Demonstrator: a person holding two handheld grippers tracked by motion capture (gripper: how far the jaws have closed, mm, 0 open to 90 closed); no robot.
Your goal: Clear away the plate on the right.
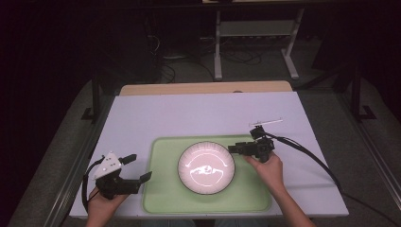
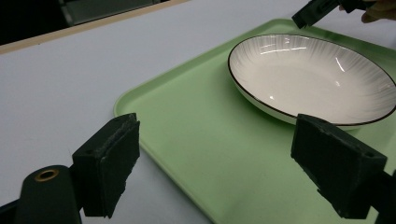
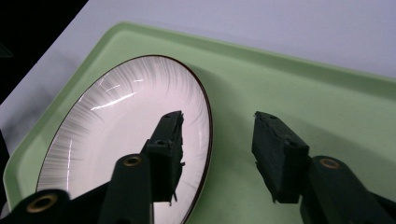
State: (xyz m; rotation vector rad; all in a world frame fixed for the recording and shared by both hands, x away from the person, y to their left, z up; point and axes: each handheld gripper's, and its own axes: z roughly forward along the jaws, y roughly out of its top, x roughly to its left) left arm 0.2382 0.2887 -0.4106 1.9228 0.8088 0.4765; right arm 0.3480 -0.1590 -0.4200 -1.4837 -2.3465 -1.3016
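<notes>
Right gripper (image 3: 217,154) jaws straddle the plate (image 3: 107,130) rim on the tray (image 3: 299,88).

The room is dark, but light from above shines on the worktop (image 1: 203,113). The plate (image 1: 206,167) has bright glare.

— Where's the free room on my side?
— My left gripper (image 1: 135,167) sits with its jaws wide apart at the tray's (image 1: 163,198) left edge, with bare white table (image 1: 189,116) behind and to the left of it

— And what's in the way?
— The plate (image 1: 206,167) fills the middle of the tray. My right gripper (image 3: 217,140) has its jaws apart astride the plate's near rim, one jaw over the plate, one over bare green tray. The tray's corners are open
</notes>
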